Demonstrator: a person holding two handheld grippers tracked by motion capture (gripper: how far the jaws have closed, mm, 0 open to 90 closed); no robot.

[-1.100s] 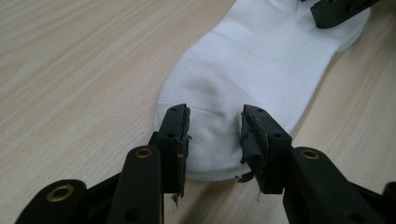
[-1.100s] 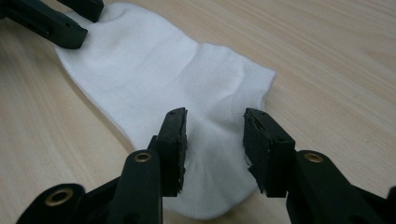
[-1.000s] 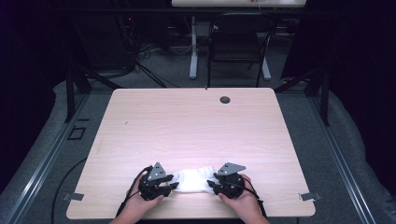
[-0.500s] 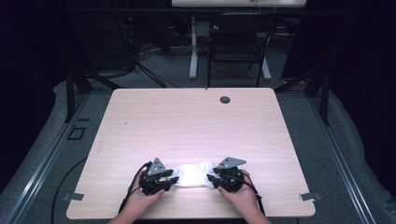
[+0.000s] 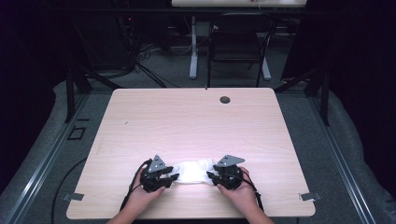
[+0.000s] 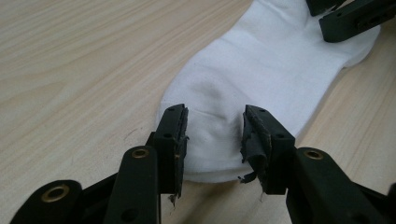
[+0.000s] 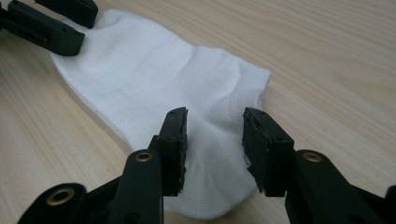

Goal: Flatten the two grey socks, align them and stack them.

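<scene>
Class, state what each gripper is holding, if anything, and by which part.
Nothing is clamped. The left gripper straddles one end of the white sock, the right gripper the other; both sets of fingers stand open.

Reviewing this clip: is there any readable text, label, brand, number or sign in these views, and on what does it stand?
None can be read.
The white sock shows plain knit, with no logo or print.
The wooden table is bare of markings; its dark round disc carries nothing legible.
The left tongs and right tongs show only screws and worn pads.
</scene>
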